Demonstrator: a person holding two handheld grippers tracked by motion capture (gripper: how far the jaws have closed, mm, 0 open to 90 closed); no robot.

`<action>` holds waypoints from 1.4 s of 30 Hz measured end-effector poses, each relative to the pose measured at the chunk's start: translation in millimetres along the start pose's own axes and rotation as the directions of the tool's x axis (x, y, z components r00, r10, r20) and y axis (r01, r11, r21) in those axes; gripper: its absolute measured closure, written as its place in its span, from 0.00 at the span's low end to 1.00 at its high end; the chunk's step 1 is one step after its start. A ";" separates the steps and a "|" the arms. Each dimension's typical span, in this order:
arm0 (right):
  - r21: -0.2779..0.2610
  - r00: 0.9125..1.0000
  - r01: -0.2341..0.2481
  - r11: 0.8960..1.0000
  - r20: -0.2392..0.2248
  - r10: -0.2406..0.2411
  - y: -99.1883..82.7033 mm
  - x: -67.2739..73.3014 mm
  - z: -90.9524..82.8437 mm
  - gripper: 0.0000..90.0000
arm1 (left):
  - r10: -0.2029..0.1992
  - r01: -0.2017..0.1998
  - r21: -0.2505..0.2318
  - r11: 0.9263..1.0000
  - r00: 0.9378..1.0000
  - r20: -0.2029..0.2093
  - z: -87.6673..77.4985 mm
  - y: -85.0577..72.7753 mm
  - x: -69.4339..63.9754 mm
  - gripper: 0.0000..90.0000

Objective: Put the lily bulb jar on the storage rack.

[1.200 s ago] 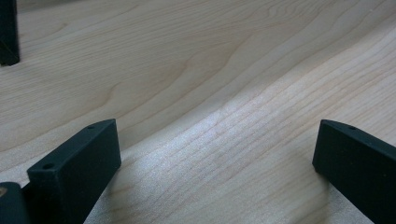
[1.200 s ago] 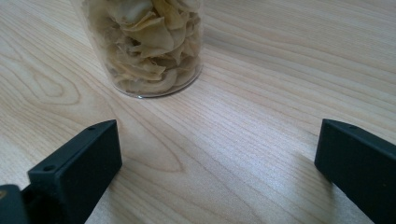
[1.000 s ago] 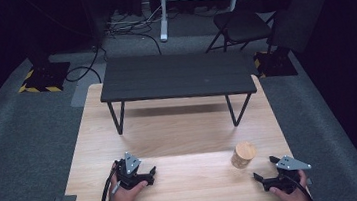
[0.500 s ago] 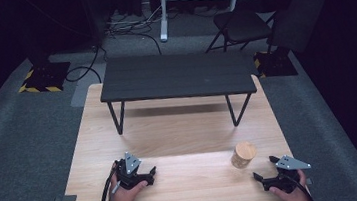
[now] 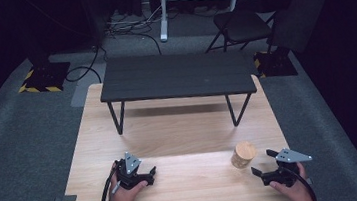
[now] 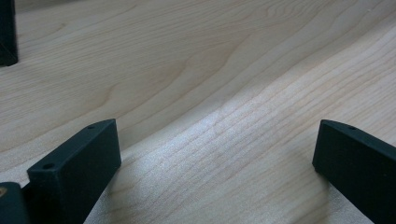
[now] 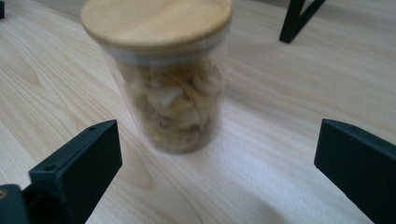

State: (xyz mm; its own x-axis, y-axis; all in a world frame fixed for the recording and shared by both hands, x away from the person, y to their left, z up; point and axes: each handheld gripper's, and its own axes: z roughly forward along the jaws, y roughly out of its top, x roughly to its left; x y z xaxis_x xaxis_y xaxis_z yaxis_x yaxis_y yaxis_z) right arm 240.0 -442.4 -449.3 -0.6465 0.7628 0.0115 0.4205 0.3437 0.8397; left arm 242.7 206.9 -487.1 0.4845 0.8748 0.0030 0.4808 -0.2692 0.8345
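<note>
A clear jar [image 5: 243,155] [image 7: 173,88] with a wooden lid and pale dried pieces inside stands upright on the wooden board [image 5: 179,130] at the front right. My right gripper [image 5: 267,163] [image 7: 215,163] is open just right of the jar and points at it, apart from it; nothing is between its jaws. At the front left my left gripper [image 5: 149,175] [image 6: 215,154] rests low over the bare board, open and empty.
A small black table [image 5: 178,75] on thin black legs stands across the far half of the board. One of its feet [image 7: 294,21] is behind the jar, another [image 6: 7,32] far left of my left gripper. Grey carpet [image 5: 25,141] surrounds the board.
</note>
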 end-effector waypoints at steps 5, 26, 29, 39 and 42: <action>-0.002 0.999 0.028 1.000 -0.023 -0.028 17.0 1.2 4.2 0.00 | 0.000 0.000 0.000 1.000 1.000 0.000 0.0 0.0 0.0 0.01; 0.044 0.995 0.078 0.996 -0.070 -0.075 47.9 6.9 42.2 0.11 | 0.001 -0.001 0.000 1.000 1.000 0.002 0.1 0.0 0.4 0.01; 0.049 0.994 0.085 0.995 -0.069 -0.082 48.0 7.8 44.6 0.18 | 0.001 -0.001 0.000 1.000 1.000 0.002 0.1 0.0 0.4 0.01; 0.061 0.994 0.091 0.994 -0.069 -0.087 46.0 8.1 49.9 0.28 | 0.002 -0.002 0.000 1.000 1.000 0.002 0.1 0.1 0.4 0.01; 0.063 0.994 0.089 0.994 -0.068 -0.085 46.6 8.5 50.2 0.28 | 0.002 -0.002 0.000 1.000 1.000 0.002 0.1 0.1 0.4 0.01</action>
State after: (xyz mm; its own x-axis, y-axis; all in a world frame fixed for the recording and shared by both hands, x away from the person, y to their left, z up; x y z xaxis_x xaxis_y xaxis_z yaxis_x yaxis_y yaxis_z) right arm 286.0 -392.4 -437.3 -0.7215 0.6920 -0.0232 0.4001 0.4441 0.8017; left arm 243.0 207.2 -487.1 0.4866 0.8736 0.0035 0.4798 -0.2706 0.8346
